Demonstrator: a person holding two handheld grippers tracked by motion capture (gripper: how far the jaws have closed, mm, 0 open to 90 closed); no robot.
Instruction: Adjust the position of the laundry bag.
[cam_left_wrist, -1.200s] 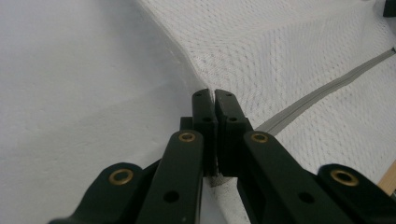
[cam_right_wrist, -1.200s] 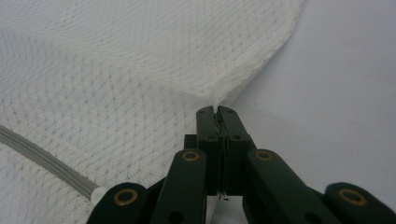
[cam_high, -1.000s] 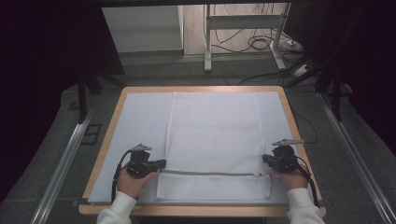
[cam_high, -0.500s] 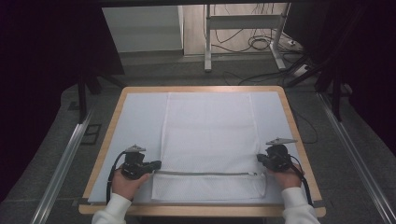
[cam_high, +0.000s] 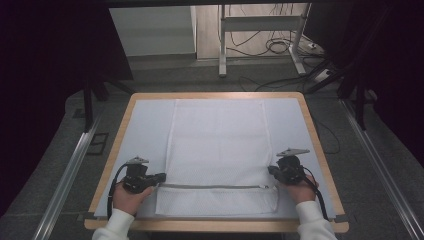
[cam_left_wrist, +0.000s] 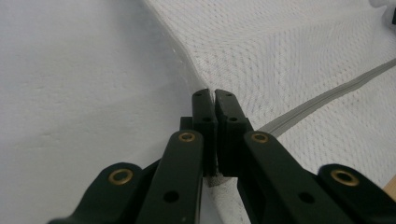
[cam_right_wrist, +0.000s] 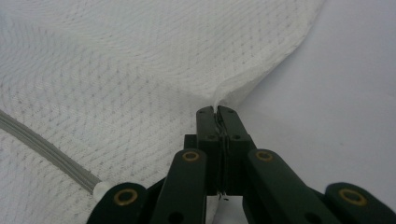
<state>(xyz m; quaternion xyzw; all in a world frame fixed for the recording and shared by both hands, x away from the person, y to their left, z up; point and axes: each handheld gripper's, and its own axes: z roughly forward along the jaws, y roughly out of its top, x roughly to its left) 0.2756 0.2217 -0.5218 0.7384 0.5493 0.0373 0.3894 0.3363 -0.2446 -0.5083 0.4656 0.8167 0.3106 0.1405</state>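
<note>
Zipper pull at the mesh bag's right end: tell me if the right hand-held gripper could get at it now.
Probably not yet: the right hand-held gripper is shut on the mesh bag edge. The zipper end lies close and uncovered.

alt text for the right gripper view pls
The right tongs are shut on the side edge of a white mesh laundry bag, pinching up a small peak of fabric. The bag's grey zipper runs off to the lower left, and the pale table mat lies to the right.
</note>
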